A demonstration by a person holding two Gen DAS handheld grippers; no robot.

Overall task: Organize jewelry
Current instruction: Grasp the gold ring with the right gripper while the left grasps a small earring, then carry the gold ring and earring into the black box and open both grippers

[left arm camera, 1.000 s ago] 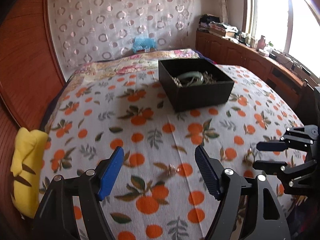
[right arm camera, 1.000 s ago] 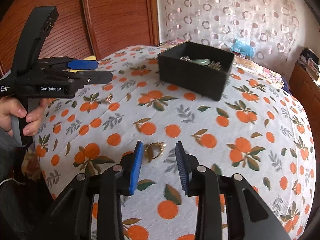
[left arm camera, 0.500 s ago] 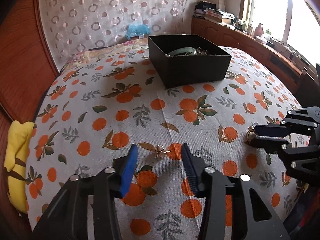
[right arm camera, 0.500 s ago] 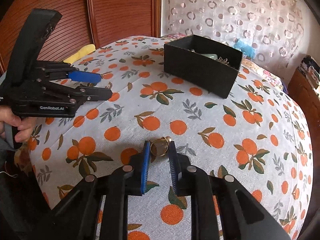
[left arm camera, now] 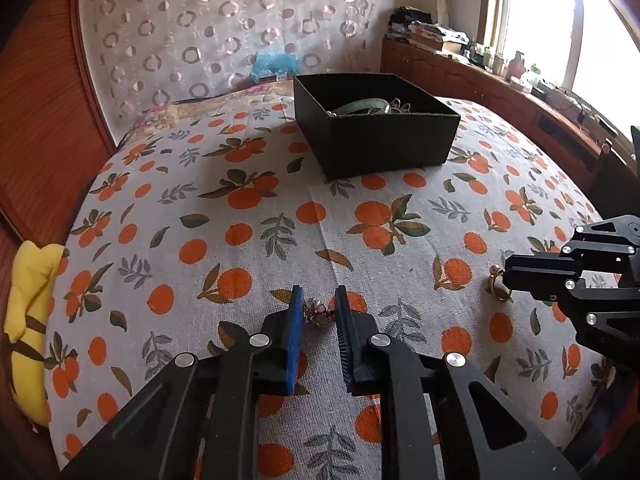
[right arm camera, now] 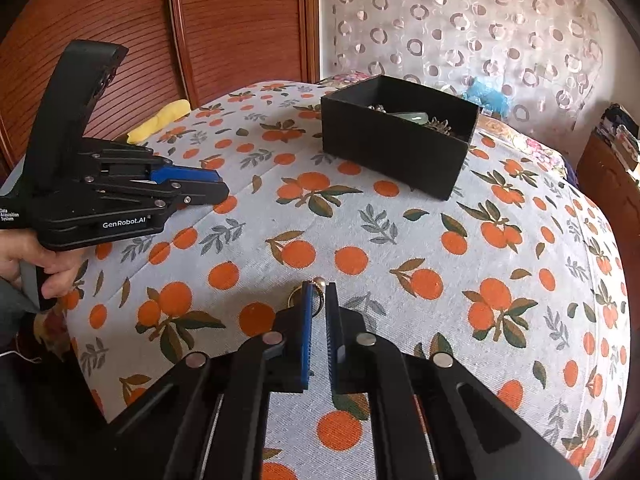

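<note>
On the orange-print bedspread (left arm camera: 248,240), near its front edge, the left gripper (left arm camera: 317,312) has just been closing around a small pearl-and-metal brooch-like trinket (left arm camera: 316,314). The trinket lies flat between the blue pads, its longer side running across from pad to pad; whether both pads already press it cannot be told, though the gap is barely wider than the piece.

Toward the right edge, the right gripper (right arm camera: 319,300) has clamped shut on a gold ring (right arm camera: 316,292). The ring stands on edge between the pads, its round bead top (right arm camera: 319,280) pointing away from the camera toward the box.

Well back, near the far edge of the spread, sits an open black box (left arm camera: 376,136), one corner turned toward the grippers, holding a green bangle (left arm camera: 360,105) and tangled chains. Only open cloth lies between box and grippers. A yellow cushion (left arm camera: 30,320) hangs at the left edge against the wooden panelling. A hand (right arm camera: 36,264) grips the left tool's handle.
</note>
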